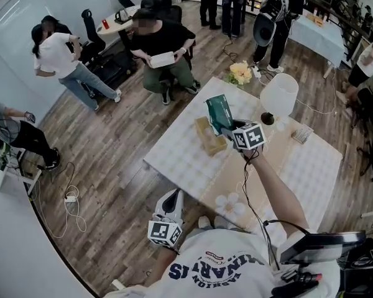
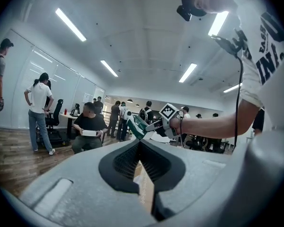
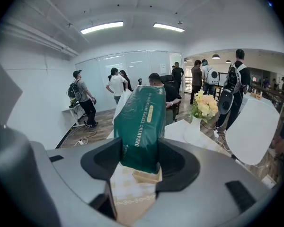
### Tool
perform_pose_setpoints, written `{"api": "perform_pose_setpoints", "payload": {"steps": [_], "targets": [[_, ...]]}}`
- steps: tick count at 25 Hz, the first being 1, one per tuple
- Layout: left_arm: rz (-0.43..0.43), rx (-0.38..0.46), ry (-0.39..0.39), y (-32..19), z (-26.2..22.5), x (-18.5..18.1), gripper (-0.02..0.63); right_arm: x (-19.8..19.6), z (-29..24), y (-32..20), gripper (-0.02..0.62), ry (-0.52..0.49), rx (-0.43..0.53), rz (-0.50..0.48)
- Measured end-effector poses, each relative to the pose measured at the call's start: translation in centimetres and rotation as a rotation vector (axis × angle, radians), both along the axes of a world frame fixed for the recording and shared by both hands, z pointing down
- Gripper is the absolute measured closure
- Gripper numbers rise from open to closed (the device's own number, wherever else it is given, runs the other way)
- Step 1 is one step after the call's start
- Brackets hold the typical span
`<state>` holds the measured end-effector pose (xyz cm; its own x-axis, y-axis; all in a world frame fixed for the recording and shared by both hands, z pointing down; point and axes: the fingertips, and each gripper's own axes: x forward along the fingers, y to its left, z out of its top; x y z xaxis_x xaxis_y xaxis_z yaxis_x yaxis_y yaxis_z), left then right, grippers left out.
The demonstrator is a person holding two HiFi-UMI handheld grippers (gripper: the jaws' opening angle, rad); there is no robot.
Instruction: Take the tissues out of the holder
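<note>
Right gripper [image 3: 141, 155] is clamping the green tissue pack [image 1: 218, 110] by its lower end, just above the wooden holder [image 1: 208, 140]. Left gripper [image 2: 140, 145] is idling closed, empty, well apart from the holder. Judged light, soft, slippery: grip broadly, mid-body.

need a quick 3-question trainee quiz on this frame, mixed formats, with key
1. True or false: the right gripper is shut on the green tissue pack.
2. Where is the pack relative to the wooden holder? A) inside it B) held above it C) underneath it
3. What stands between the jaws of the left gripper?
Key: 1 true; 2 B; 3 nothing, the jaws are together.
</note>
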<state>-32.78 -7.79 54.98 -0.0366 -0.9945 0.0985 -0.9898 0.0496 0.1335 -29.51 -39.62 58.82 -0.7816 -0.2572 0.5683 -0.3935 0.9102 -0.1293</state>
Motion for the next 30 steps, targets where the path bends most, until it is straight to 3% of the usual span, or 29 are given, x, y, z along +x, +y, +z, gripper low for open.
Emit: {"api": "perform_pose_setpoints", "payload": {"steps": [19,25,30], "targets": [[0.018,-0.015,-0.021,0.7,-0.1,0.6,0.603,1.9,1.1,0.2,0.358,0.011,-0.017,0.032],[0.089,-0.016,-0.025,-0.4,0.3,1.9,0.603,6.1,2.9,-1.1,0.357,0.017,-0.046,0.136],[0.171,-0.032,-0.024,-2.3,0.7,4.4,0.603,12.1,5.1,-2.3,0.357,0.047,-0.069,0.234]]}}
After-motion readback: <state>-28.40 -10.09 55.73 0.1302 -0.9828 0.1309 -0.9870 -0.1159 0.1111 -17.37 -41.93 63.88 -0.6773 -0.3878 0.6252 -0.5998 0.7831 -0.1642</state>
